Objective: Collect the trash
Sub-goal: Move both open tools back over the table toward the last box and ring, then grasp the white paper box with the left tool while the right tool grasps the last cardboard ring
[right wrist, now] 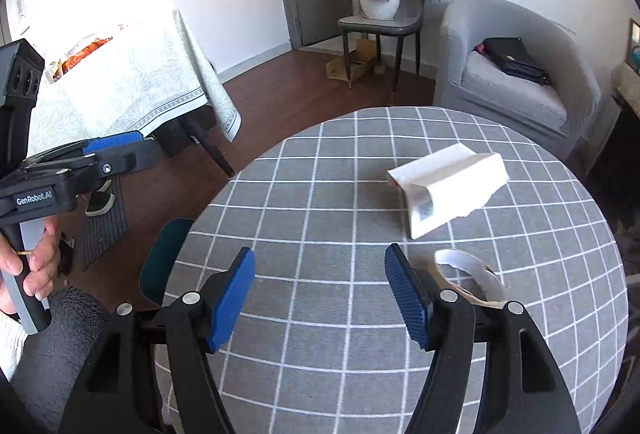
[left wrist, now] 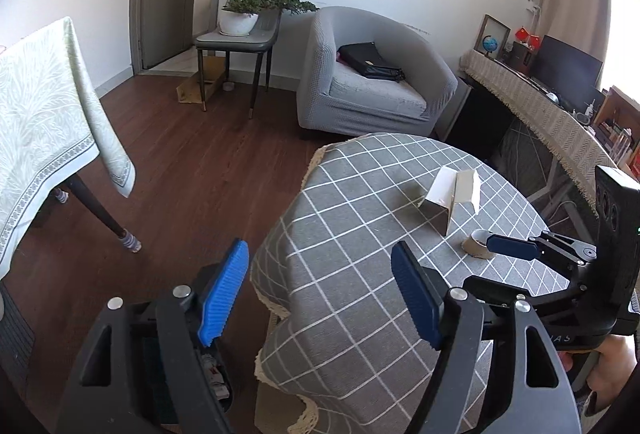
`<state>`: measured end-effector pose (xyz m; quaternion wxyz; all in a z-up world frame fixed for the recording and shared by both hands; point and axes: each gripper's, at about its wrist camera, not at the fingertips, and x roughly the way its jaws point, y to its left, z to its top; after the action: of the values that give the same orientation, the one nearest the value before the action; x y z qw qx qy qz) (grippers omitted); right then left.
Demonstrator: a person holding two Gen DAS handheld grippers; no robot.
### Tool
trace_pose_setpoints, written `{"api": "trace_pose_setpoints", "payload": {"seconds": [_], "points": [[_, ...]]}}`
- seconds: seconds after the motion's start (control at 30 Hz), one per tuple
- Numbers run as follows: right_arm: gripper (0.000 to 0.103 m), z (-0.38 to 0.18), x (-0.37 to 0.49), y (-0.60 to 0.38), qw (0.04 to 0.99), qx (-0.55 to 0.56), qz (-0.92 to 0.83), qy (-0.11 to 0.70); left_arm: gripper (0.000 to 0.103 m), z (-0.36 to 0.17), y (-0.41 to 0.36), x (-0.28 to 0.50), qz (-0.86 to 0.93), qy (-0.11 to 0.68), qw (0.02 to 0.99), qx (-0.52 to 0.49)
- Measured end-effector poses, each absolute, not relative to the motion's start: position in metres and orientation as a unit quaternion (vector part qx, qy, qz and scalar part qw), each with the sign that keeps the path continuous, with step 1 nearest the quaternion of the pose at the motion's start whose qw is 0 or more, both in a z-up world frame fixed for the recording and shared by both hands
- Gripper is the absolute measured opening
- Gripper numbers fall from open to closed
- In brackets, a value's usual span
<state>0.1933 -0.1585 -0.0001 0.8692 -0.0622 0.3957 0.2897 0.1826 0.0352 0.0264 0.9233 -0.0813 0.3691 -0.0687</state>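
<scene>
Task progress, judged from both views: approx. mid-way or earlier, w/ trash left on the table (right wrist: 320,314)

Not yet collected:
- A white paper box (right wrist: 448,186), torn open & lying on its side, is seen toward the far right of the checked cloth. Nothing is touching it.
- An empty tape roll (right wrist: 468,278) (cardboard ring, white inside) is seen nearer, just beside the right hand-held gripper (right wrist: 320,294) on its right finger's side. In the left view the same roll (left wrist: 478,244) is partly covered by a blue fingertip of that gripper, so contact can't be told for sure; in the right view the roll lies outside the gap, not between the fingers.

Grippers:
- Right hand-held gripper: jaws apart, nothing held, only bare cloth seen between the blue pads.
- Left hand-held gripper (left wrist: 320,290): jaws wide apart, empty, held off the table's left edge over the floor. Below it a dark container w/ what looks like scraps inside is glimpsed (left wrist: 216,378); prob. the bin, though too hidden to be sure. If so, some trash may already be dropped there.

Left to do, as judged: roll & box to be picked up, carried over, released into the bin. No other litter is made out on the cloth
</scene>
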Motion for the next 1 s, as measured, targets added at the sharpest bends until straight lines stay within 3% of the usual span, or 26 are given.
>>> {"api": "trace_pose_setpoints", "payload": {"seconds": [0.2,0.47,1.0], "points": [[0.079,0.001,0.192,-0.197,0.882,-0.053,0.266,0.386,0.083,0.012,-0.009,0.205,-0.123,0.385,0.911,-0.084],[0.083,-0.006,0.193,-0.23,0.891,-0.054,0.237,0.383,0.092,-0.005,-0.052,0.233,-0.159,0.408,0.894,-0.098],[0.088,-0.011,0.202,-0.258,0.896,-0.045,0.21,0.388,0.093,-0.031,-0.071,0.272,-0.201,0.444,0.857,-0.169]]}}
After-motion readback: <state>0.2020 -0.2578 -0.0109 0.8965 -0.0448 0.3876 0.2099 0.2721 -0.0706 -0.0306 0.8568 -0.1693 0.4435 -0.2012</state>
